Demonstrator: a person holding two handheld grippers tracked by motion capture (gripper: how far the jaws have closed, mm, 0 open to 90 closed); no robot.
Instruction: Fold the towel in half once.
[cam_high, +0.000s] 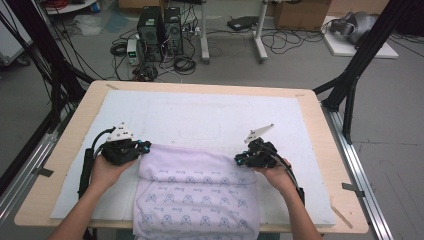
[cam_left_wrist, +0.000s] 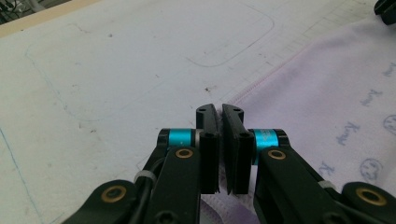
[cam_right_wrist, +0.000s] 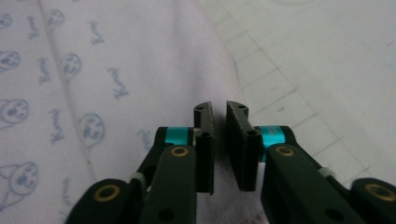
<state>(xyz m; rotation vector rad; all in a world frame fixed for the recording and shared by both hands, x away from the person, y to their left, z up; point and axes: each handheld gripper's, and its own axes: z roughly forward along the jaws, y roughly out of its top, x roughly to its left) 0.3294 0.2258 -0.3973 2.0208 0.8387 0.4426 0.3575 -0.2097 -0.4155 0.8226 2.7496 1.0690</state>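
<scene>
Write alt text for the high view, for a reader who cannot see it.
A person's two hands each hold a black gripper at the far corners of a pale lilac printed towel on a white-covered table: left gripper at its left corner, right gripper at its right, jaws nearly closed.

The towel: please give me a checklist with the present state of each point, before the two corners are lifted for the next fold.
1. Left hand-held gripper at the towel's far left corner: ok, the high view shows it at that corner.
2. Right hand-held gripper at the far right corner: ok.
3. Left jaws closed on cloth: ok, nearly together in the left gripper view, with the towel's hem running in under them.
4. Right jaws closed on cloth: ok, a narrow gap with cloth behind it.
5. How many layers each grip holds: cannot tell.
6. Towel lies on the white mat, near part hanging over the table's near edge: ok.
</scene>
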